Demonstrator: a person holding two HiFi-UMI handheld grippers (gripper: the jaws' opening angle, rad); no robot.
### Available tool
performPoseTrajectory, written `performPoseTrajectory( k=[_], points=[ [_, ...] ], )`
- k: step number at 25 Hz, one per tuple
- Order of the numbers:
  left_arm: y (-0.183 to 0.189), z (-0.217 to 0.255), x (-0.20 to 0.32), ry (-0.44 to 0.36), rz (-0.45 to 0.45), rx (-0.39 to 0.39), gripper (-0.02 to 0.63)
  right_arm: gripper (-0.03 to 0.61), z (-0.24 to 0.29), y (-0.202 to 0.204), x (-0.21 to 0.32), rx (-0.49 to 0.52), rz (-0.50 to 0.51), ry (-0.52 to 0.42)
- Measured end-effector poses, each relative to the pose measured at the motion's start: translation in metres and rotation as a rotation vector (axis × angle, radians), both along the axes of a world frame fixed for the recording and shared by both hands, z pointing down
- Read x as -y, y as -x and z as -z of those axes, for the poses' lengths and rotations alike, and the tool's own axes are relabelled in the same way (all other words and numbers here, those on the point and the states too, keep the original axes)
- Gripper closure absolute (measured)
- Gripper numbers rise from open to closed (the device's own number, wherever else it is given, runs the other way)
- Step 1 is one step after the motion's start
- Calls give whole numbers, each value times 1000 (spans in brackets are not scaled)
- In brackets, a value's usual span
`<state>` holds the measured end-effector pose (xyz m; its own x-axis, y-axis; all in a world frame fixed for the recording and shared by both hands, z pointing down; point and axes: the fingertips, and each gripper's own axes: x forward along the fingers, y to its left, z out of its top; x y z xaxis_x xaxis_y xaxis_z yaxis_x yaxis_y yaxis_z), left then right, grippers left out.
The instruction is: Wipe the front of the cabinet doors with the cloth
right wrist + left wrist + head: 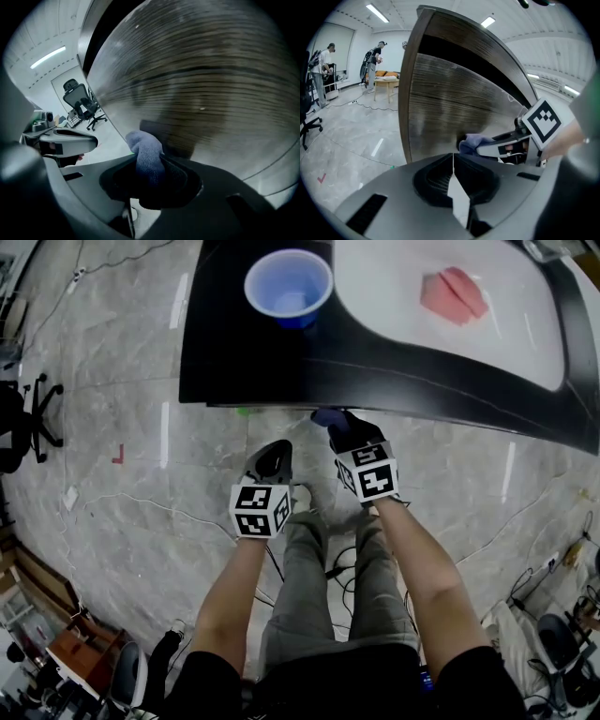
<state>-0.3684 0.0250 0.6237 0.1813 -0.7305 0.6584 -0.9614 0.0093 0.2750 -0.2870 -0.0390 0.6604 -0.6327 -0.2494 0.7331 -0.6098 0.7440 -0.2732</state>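
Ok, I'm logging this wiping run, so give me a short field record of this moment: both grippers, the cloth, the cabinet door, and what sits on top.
left gripper: jaws together, empty
right gripper: shut on the blue-grey terry cloth
cloth: bunched, sticking out of the jaws toward the door; contact unclear
dark wood-grain cabinet door: directly ahead of both grippers
black-rimmed white countertop: holds a blue plastic cup and a pink folded pad, apart

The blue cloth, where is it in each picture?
Head view: middle, the cloth peeks out under the black counter edge.
Left gripper view: right of middle, against the cabinet door.
Right gripper view: low middle, pinched by the right gripper.
Shared landmark: the wooden cabinet door, in both gripper views; the head view hides it under the counter.
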Motion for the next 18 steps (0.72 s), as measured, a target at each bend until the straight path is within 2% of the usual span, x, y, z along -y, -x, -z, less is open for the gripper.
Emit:
performPoseTrajectory(
  k=[11,18],
  points=[
    [-85,6,31,-13,-93,-6,598,462,6,-96,25,-13,-96,-38],
    [-127,3,52,-12,-119,-11,598,462,4,-145,39,-18,-133,-42]
  ],
)
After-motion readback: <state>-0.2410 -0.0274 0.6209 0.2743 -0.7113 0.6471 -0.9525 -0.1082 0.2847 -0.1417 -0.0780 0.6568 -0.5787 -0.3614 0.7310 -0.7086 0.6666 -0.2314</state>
